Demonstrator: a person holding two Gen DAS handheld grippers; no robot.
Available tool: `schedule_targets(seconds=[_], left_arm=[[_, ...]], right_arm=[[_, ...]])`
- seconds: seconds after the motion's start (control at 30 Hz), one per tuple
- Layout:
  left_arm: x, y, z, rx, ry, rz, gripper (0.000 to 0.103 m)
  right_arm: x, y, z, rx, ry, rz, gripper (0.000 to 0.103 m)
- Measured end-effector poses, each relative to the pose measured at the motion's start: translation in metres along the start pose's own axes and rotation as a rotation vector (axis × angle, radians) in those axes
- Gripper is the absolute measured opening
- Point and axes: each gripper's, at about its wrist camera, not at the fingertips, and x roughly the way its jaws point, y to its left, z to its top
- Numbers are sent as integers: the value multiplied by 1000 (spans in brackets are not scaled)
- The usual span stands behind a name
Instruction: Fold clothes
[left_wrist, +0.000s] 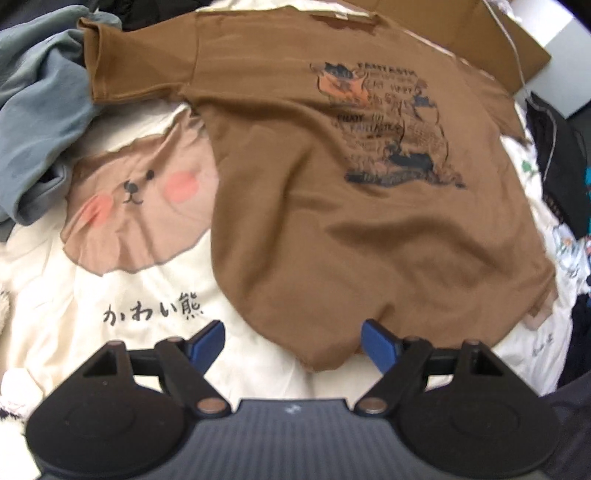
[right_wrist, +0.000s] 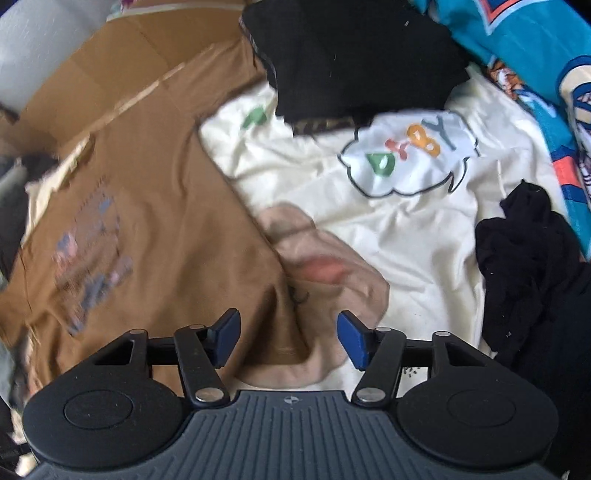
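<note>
Right under both tongs lies the shirt (left_wrist: 332, 206) hem, collar pointing away. Your left tongs (left_wrist: 293, 345) straddle one hem corner, released; your right tongs (right_wrist: 289, 341) straddle the other, not clenched yet.

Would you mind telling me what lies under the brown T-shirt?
The brown T-shirt lies spread on a cream bedsheet printed with a bear face. How far that print runs beneath the shirt is covered.
</note>
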Motion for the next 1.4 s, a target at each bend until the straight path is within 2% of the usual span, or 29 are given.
schedule_targets(seconds=[0.27, 0.43, 0.53, 0.67, 0.73, 0.8, 0.83, 0.87, 0.9, 0.93, 0.97, 1.17, 1.4], left_arm=[[32, -9, -7, -52, 66, -18, 83], [49, -15, -19, -74, 115, -64, 83], [55, -21, -24, -70, 129, -99, 83], [64, -24, -26, -99, 136, -122, 83], [67, -24, -27, -117, 133, -130, 81], [73, -25, -27, -137, 140, -140, 73], [76, -25, -27, -149, 148, -149, 60], [78, -25, -27, -158, 154, -157, 42], [80, -25, -27, -163, 156, -162, 30], [81, -26, -26, -160, 154, -160, 8], [80, -25, -25, -162, 146, -155, 0], [56, 3, -2, -285, 21, -172, 0], [37, 27, 36, -311, -94, -154, 0]], right_arm=[[50, -7, -19, -99, 55, 13, 47], [65, 2, -34, -182, 24, 53, 44], [70, 10, -37, -239, 9, 42, 44], [73, 7, -36, -218, -18, 35, 42], [74, 4, -33, -203, -23, 38, 35], [76, 2, -31, -195, -19, 45, 25], [76, 1, -31, -191, -15, 50, 20], [77, 1, -30, -190, -12, 55, 16], [77, 1, -30, -192, -8, 58, 16], [77, 1, -30, -194, -5, 61, 16], [77, 1, -30, -194, -3, 64, 16], [65, -2, -30, -160, -10, 85, 18], [64, -7, -34, -131, -5, 88, 18]])
